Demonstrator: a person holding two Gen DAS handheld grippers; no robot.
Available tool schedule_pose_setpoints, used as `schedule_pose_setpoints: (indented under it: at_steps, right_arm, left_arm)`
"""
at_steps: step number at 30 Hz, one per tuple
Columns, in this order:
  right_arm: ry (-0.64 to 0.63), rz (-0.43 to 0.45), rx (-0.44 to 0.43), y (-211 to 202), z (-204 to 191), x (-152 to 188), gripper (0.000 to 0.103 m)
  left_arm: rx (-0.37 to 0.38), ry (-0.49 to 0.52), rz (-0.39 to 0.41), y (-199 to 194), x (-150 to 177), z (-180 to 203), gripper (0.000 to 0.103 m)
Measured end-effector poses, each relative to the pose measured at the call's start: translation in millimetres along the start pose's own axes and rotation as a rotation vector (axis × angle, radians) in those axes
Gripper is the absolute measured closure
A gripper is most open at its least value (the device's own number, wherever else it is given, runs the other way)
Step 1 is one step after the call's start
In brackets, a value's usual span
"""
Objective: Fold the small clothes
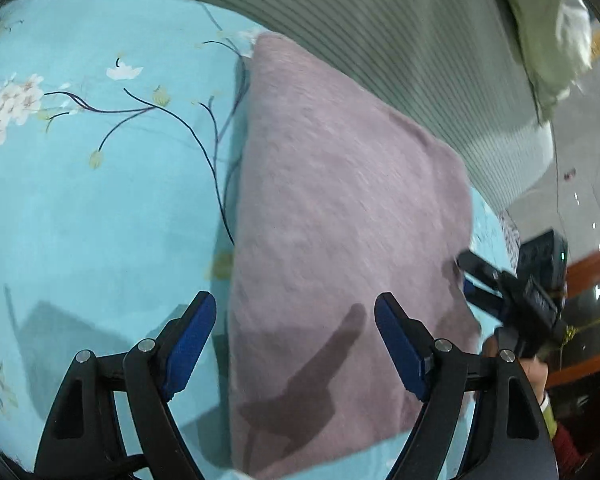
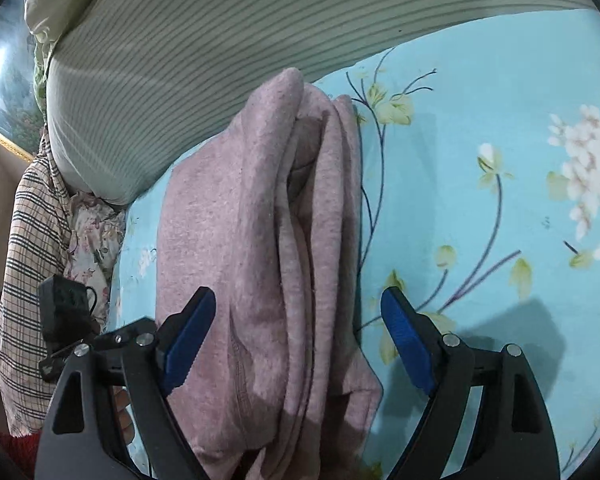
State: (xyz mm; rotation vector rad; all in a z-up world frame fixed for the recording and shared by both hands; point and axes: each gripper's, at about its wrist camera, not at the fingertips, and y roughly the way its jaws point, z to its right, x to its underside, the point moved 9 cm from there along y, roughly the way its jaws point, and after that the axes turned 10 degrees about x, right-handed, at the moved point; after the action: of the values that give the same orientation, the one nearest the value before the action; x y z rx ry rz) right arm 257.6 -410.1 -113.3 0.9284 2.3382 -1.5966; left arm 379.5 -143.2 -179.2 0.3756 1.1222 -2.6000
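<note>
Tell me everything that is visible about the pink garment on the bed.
The pink garment is dusty mauve, a soft, slightly fuzzy knit. It lies folded into a long stack on the light blue floral sheet; the right wrist view shows several layers along one side. Its far end lies close to the green striped bedding. Both the left gripper and the right gripper are open above it; neither grips it. Their shadows fall on the cloth.

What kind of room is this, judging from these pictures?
Most likely a bedroom: the pink garment lies on a bed with a blue floral sheet, a striped duvet is heaped behind it, and a pillow lies at one end.
</note>
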Motion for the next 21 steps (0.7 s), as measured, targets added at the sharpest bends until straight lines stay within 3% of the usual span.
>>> schedule_pose_setpoints:
  at_steps: [4,13,15,17,21]
  right_arm:
    - [-0.031,-0.017,-0.011,5,-6,-2,0.018]
    - [-0.096,-0.053,-0.026,13,-10,-1,0.019]
    - [-0.086,-0.062,-0.033,15,-11,0,0.021]
    - [-0.069,-0.078,-0.04,17,-11,2,0.034]
    - [-0.048,-0.091,-0.043,19,-10,6,0.037]
  left_arm:
    - [0.009,0.006,-0.008,12,-9,2,0.021]
    - [0.007,-0.003,-0.046,34,5,0,0.021]
    - [0.005,0.001,-0.047,35,5,1,0.021]
    - [0.001,0.006,-0.048,40,3,3,0.023]
    - [0.0,0.01,-0.056,47,1,9,0.027]
